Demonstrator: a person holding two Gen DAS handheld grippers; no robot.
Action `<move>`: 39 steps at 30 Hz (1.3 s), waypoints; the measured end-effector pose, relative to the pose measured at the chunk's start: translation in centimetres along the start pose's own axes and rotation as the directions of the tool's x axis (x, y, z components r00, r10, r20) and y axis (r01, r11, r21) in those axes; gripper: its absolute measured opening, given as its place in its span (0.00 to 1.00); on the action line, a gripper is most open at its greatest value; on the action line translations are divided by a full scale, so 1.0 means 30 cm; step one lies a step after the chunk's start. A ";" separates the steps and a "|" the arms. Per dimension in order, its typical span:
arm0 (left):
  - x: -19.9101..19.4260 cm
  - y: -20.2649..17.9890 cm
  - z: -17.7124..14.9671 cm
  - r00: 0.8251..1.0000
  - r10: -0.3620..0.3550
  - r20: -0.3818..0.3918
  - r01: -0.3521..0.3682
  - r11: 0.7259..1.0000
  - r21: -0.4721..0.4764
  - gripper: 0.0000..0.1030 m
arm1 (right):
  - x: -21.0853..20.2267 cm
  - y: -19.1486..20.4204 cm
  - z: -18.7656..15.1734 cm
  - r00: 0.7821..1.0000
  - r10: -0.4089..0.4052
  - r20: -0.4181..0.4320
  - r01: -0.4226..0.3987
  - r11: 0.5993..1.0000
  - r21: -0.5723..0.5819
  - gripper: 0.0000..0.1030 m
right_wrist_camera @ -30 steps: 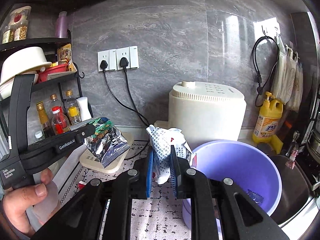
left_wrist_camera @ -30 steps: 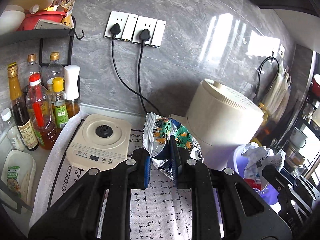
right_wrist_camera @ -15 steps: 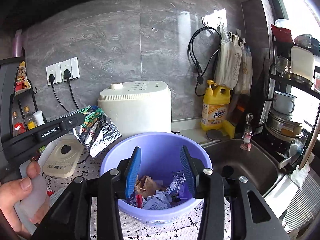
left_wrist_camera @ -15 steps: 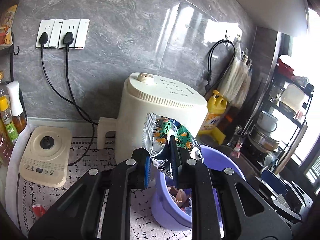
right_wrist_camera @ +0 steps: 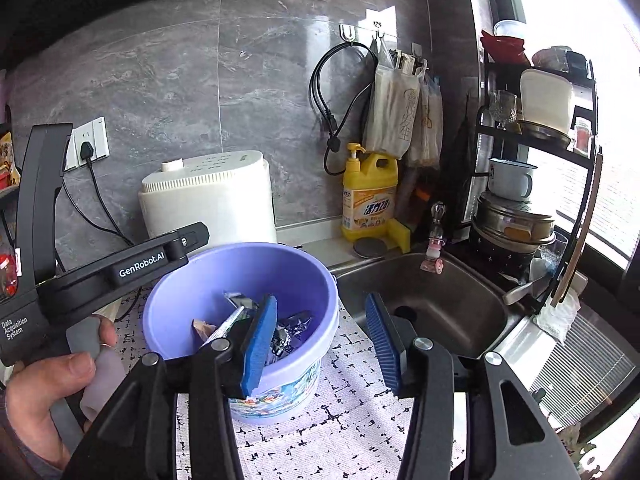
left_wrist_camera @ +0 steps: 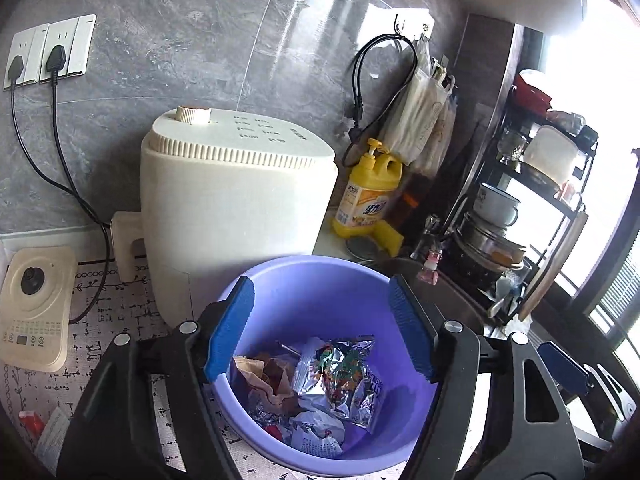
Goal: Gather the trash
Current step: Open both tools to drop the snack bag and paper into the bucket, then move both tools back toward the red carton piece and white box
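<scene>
A purple bucket (left_wrist_camera: 304,280) (right_wrist_camera: 224,268) stands on the patterned counter mat. Inside it lie several wrappers, with the foil snack bag (left_wrist_camera: 344,372) on top of them. My left gripper (left_wrist_camera: 320,328) hangs over the bucket's mouth, its jaws opening wide with nothing between the blue pads. My right gripper (right_wrist_camera: 320,344) sits at the bucket's right rim, over the mat's edge toward the sink. Its jaws are opening too, and nothing is gripped. In the right wrist view the left gripper's black arm (right_wrist_camera: 132,268) reaches over the bucket, held by a hand (right_wrist_camera: 52,384).
A cream appliance (left_wrist_camera: 236,196) stands behind the bucket, with a yellow soap bottle (right_wrist_camera: 370,196) to its right. The steel sink (right_wrist_camera: 424,296) lies right of the bucket, and a loaded dish rack (right_wrist_camera: 528,184) beyond it. A cream induction cooker (left_wrist_camera: 36,308) sits at left, red scraps (left_wrist_camera: 30,420) near it.
Both grippers swung right to the bucket and let go. The foil snack bag left the left gripper and the white wrapper left the right gripper. Both jaws went from shut to open.
</scene>
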State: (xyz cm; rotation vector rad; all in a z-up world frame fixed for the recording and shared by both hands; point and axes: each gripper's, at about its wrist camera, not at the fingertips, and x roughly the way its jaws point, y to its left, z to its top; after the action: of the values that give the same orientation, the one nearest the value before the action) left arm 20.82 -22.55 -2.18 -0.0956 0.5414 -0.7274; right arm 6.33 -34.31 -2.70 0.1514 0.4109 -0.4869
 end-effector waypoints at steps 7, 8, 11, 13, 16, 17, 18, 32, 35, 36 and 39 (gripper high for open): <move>-0.057 0.048 -0.017 0.999 0.041 0.029 -0.041 0.999 -0.001 0.87 | 0.004 0.017 -0.020 1.000 0.007 -0.018 -0.007 1.000 -0.008 0.56; -0.069 0.068 -0.019 0.998 0.060 0.032 -0.060 0.998 -0.007 0.88 | 0.007 0.026 -0.021 1.000 0.013 -0.019 -0.013 1.000 -0.008 0.58; -0.113 0.128 -0.023 0.993 0.108 0.041 -0.107 0.994 -0.027 0.92 | 0.011 0.070 -0.023 0.999 0.050 -0.014 -0.050 0.998 -0.022 0.65; -0.152 0.171 -0.024 0.987 0.152 0.054 -0.151 0.988 -0.032 0.94 | 0.013 0.106 -0.025 0.996 0.085 -0.011 -0.085 0.996 -0.037 0.66; -0.202 0.239 -0.029 0.973 0.222 0.058 -0.219 0.975 -0.047 0.94 | 0.024 0.157 -0.025 0.989 0.144 -0.016 -0.145 0.988 -0.046 0.68; -0.219 0.264 -0.032 0.968 0.244 0.057 -0.241 0.969 -0.055 0.94 | 0.027 0.176 -0.027 0.986 0.164 -0.018 -0.164 0.985 -0.048 0.68; -0.238 0.290 -0.035 0.962 0.267 0.057 -0.264 0.962 -0.065 0.94 | 0.032 0.194 -0.029 0.983 0.182 -0.022 -0.183 0.982 -0.052 0.68; -0.476 0.580 -0.122 0.873 0.488 0.025 -0.474 0.858 -0.200 0.94 | 0.041 0.488 -0.058 0.909 0.410 -0.075 -0.417 0.896 -0.153 0.68; -0.500 0.622 -0.150 0.864 0.503 0.012 -0.490 0.846 -0.209 0.94 | 0.039 0.537 -0.074 0.892 0.444 -0.089 -0.453 0.876 -0.169 0.68; -0.504 0.637 -0.162 0.862 0.506 0.001 -0.495 0.843 -0.213 0.94 | 0.040 0.553 -0.080 0.885 0.455 -0.096 -0.465 0.868 -0.173 0.68; -0.515 0.685 -0.205 0.854 0.519 -0.032 -0.510 0.825 -0.242 0.92 | 0.038 0.594 -0.104 0.868 0.483 -0.117 -0.497 0.847 -0.190 0.68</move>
State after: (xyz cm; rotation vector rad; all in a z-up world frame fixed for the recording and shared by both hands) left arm 20.67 3.59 -6.20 -0.1811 0.5880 -0.1239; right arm 14.77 -18.46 -5.22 0.0585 0.4670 0.0727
